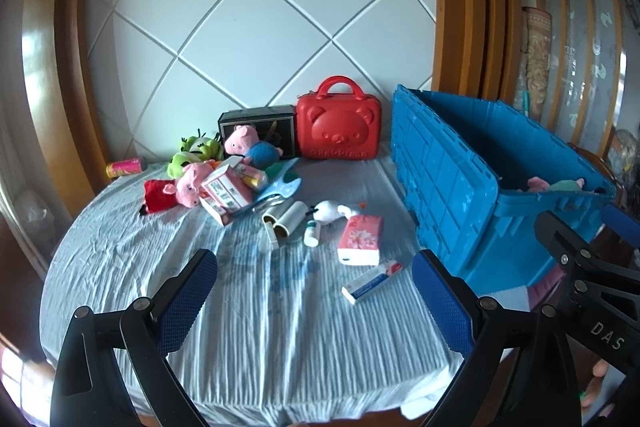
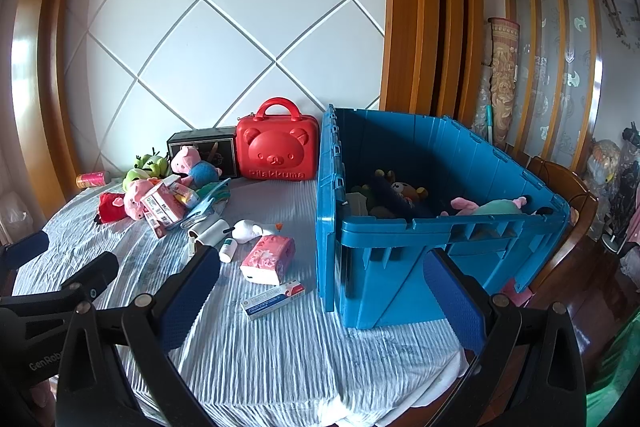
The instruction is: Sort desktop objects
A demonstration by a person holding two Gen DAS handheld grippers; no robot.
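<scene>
Both claws spread wide, empty: left claw (image 1: 314, 303), right claw (image 2: 320, 301). Nearest target: toothpaste box (image 2: 273, 298) at 11 o'clock. Approach low, square across narrow sides, then into blue crate (image 2: 400, 227).

The red bear-faced case (image 2: 276, 151) at the worktop's far edge bears raised letters reading "Rilakkuma". The right gripper's (image 1: 600, 311) black body shows "DAS"; the left gripper's (image 2: 44, 331) body shows "GenRob", cut off.
</scene>
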